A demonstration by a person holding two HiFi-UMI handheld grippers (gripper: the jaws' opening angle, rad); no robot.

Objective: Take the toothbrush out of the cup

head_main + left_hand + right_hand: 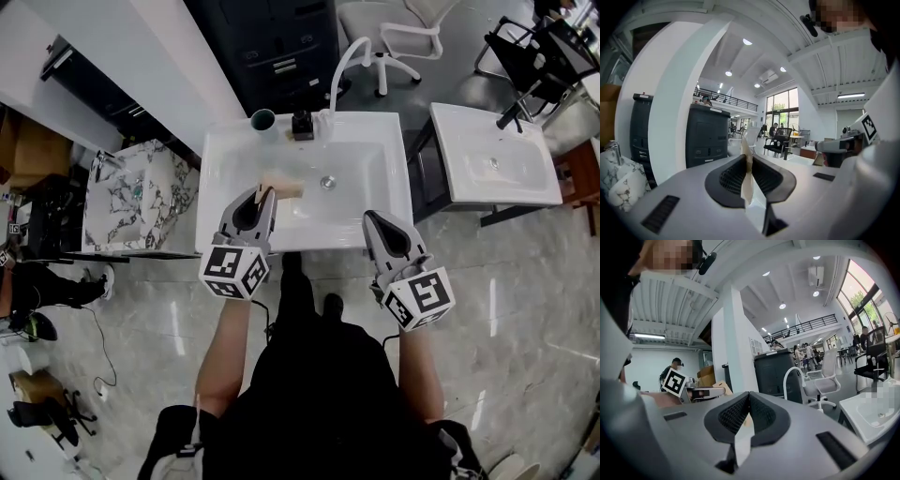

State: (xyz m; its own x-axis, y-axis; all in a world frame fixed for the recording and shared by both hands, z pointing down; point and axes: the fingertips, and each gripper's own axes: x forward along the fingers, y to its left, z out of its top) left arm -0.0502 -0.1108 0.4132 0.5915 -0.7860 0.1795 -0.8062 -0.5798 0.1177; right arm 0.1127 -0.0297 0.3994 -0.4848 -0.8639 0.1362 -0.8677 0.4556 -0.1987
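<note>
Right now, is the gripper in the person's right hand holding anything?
No, the right gripper has its jaws pressed together with nothing between them.

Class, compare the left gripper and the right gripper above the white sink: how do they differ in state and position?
The left gripper is clamped on a thin pale item, probably the toothbrush; the right gripper has its jaws together with nothing between them. The left gripper reaches further over the sink than the right gripper does. Both point away from the person.
</note>
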